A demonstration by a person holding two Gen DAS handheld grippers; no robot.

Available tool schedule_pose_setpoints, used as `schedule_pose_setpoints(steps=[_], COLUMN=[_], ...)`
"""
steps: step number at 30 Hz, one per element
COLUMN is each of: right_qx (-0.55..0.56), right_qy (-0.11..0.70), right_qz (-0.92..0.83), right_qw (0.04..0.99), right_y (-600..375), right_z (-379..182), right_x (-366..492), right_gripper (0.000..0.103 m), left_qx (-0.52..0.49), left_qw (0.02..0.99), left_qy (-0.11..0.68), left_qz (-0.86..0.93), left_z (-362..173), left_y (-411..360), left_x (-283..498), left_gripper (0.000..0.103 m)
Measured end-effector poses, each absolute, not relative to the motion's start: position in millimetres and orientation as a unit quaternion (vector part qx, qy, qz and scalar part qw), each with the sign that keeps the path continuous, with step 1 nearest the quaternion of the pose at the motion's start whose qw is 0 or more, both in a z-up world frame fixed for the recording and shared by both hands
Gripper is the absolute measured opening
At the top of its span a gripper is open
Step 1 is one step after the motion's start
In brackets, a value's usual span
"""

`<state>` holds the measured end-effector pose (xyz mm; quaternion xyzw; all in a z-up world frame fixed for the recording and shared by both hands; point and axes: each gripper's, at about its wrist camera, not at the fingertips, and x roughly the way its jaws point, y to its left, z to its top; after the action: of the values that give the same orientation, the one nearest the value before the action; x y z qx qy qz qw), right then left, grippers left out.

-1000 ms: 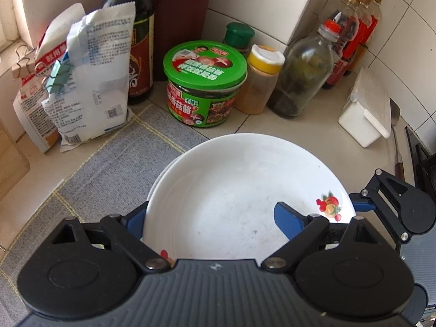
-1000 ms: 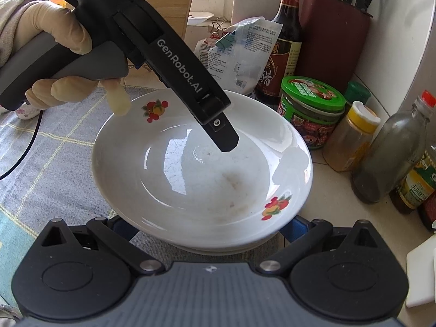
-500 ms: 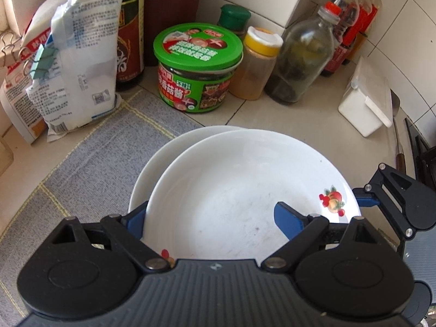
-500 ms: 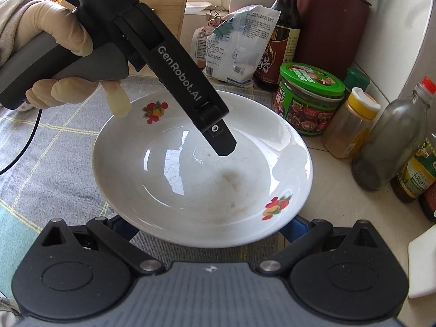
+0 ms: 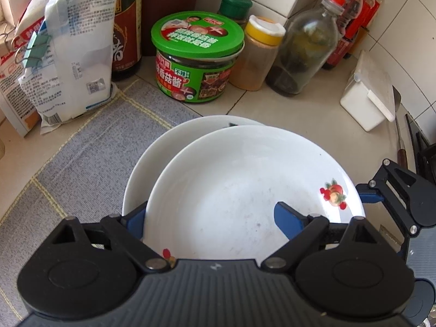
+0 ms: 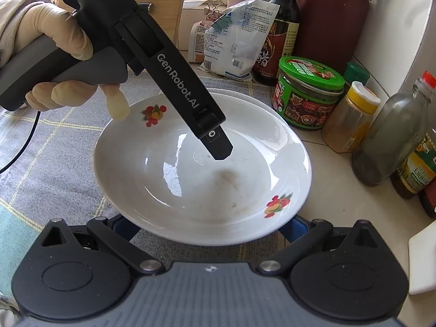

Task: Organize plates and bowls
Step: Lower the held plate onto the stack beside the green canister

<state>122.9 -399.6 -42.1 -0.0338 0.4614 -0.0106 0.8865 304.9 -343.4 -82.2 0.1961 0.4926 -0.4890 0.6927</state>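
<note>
Two plates now: the flowered plate (image 5: 245, 185) the left gripper (image 5: 209, 215) pinches by its rim has slid off toward 4 o'clock, exposing the plain plate (image 5: 152, 160) underneath, so unstacking's begun; right gripper (image 6: 207, 226) jaws straddle it, grip unclear

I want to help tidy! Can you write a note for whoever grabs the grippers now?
Left gripper: shut on top plate's rim, one finger inside.
Right gripper: open, fingers under that plate's near edge.
Lower plate: on the mat, top plate over it, off-centre.
Done: plates nearly stacked.
Left: centre top plate, set down, release.
</note>
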Motion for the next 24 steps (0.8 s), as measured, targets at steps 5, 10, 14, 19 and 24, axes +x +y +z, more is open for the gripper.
schedule_pose_setpoints(steps=[5,10,14,19,24], right_qx=[-0.034,-0.032,-0.030,-0.033,-0.037], right_qy=[0.463,0.462,0.460,0.457,0.454], right_qz=[-0.015,-0.017,-0.017,-0.018,-0.018], right_qw=[0.886,0.886,0.887,0.888,0.890], right_y=[-400,-400,-400,-399,-397], right_z=[-42,-41,-40,-37,-35], right_x=[122,120,119,117,113], right_gripper=[0.103,0.103,0.103,0.103,0.103], left_qx=[0.201,0.217,0.228,0.243,0.258], left_qw=[0.690,0.688,0.686,0.682,0.684], left_qy=[0.492,0.490,0.489,0.490,0.482], left_qz=[-0.491,-0.489,-0.488,-0.486,-0.483], left_z=[-84,-84,-84,-84,-83], left_y=[-345,-349,-352,-356,-356], left_x=[305,302,302,302,299], left_gripper=[0.093,0.093,0.093,0.093,0.093])
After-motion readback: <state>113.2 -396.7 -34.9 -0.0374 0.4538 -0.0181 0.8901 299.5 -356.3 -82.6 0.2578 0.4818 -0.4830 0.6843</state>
